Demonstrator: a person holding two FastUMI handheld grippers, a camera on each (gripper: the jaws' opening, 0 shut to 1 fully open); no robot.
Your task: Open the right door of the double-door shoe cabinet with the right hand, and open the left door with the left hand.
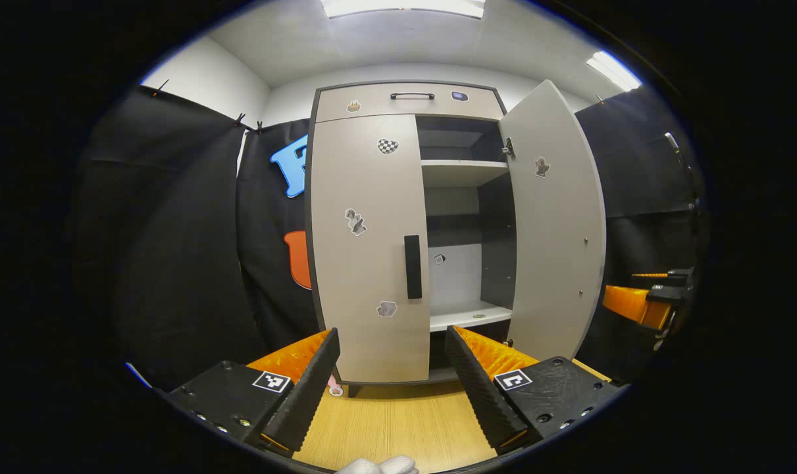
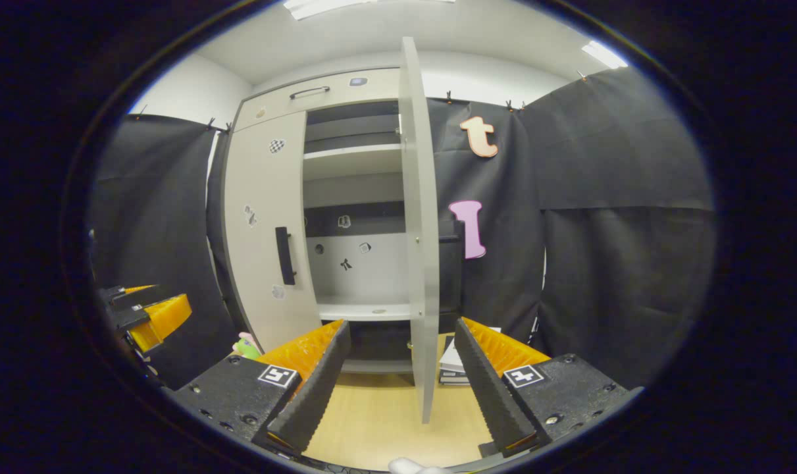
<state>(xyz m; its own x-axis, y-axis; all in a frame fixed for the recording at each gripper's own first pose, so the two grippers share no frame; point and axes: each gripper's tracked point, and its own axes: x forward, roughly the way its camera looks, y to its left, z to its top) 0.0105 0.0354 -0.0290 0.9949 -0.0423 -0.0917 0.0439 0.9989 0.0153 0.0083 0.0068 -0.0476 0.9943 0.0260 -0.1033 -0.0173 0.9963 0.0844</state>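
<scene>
The grey shoe cabinet stands ahead on the wooden floor. Its right door is swung wide open, edge-on in the right gripper view, baring white shelves. The left door is closed, with a black vertical handle at its inner edge, also seen in the right gripper view. My left gripper is open, a short way in front of the left door, below the handle. My right gripper is open with the right door's edge between its fingers, not touching. The right gripper also shows at the left view's right edge.
Black cloth walls close in both sides. A stack of books or papers lies on the floor behind the open door. A small pink and green object sits by the cabinet's left foot. The left gripper appears at the right view's left edge.
</scene>
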